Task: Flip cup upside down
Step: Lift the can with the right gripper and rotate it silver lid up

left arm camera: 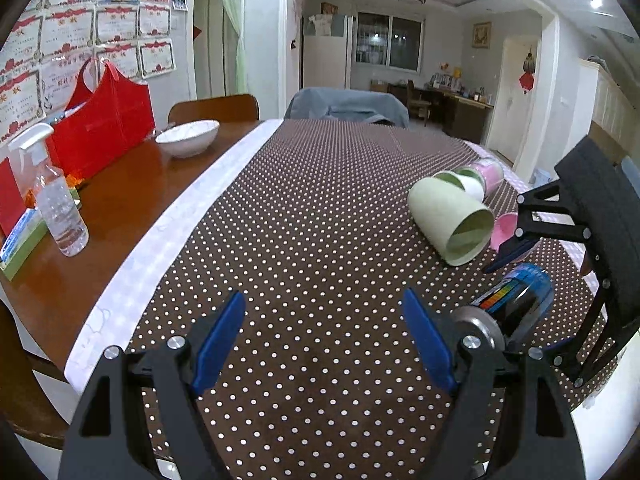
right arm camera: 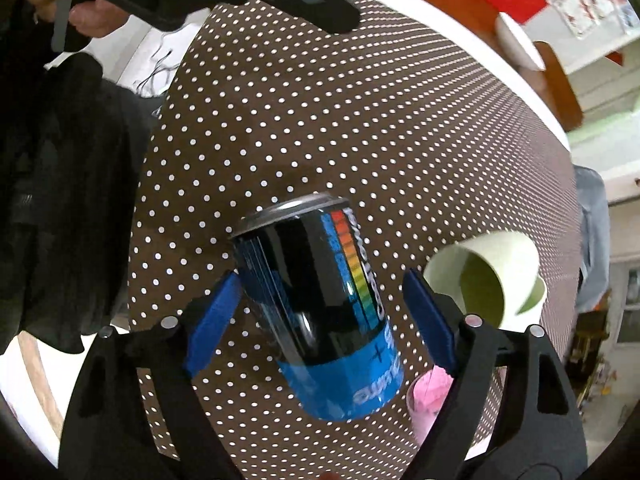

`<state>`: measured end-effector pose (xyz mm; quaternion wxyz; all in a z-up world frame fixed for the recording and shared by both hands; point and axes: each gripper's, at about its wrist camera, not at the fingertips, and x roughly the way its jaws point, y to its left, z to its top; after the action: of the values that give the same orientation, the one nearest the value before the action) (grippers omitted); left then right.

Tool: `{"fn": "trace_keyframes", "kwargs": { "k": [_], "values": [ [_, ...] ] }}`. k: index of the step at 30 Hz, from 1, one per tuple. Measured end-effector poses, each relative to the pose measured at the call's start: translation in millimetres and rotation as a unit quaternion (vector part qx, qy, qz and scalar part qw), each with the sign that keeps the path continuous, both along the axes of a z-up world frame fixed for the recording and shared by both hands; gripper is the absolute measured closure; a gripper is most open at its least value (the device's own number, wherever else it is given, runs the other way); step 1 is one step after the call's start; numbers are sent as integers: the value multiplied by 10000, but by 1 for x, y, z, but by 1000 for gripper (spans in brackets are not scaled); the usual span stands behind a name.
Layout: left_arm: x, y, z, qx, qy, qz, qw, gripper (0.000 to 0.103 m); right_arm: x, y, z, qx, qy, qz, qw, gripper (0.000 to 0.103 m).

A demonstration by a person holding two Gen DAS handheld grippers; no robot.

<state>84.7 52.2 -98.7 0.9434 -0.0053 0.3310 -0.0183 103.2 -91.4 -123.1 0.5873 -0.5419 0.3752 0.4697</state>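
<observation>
A pale green cup (left arm camera: 452, 222) lies on its side on the dotted cloth, mouth toward me; it also shows in the right wrist view (right arm camera: 494, 276). Behind it lie a second pale green cup (left arm camera: 464, 182) and a pink cup (left arm camera: 490, 172). Another pink cup (left arm camera: 506, 232) lies by the right gripper; it shows in the right wrist view (right arm camera: 430, 400). A blue and black drink can (right arm camera: 320, 312) lies between my right gripper's (right arm camera: 324, 312) open jaws, untouched; it also shows in the left wrist view (left arm camera: 512, 300). My left gripper (left arm camera: 324, 336) is open and empty over the cloth.
A brown white-dotted cloth (left arm camera: 300, 220) covers the wooden table (left arm camera: 120, 208). On the wood stand a white bowl (left arm camera: 188, 138), a spray bottle (left arm camera: 56, 200) and a red bag (left arm camera: 104, 120). Chairs stand at the far edge (left arm camera: 214, 106).
</observation>
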Motion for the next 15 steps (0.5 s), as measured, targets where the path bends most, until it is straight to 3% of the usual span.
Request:
{"fn": "trace_keyframes", "kwargs": {
  "k": [8, 9, 15],
  "values": [
    [12, 13, -15, -195, 196, -6, 9996, 24, 8, 21, -18, -744, 340, 178, 9965, 32],
    [12, 14, -17, -211, 212, -24, 9995, 24, 9, 24, -20, -823, 401, 138, 9957, 36],
    [13, 15, -25, -294, 279, -122, 9991, 24, 24, 32, -24, -867, 516, -329, 9944, 37]
  ]
}}
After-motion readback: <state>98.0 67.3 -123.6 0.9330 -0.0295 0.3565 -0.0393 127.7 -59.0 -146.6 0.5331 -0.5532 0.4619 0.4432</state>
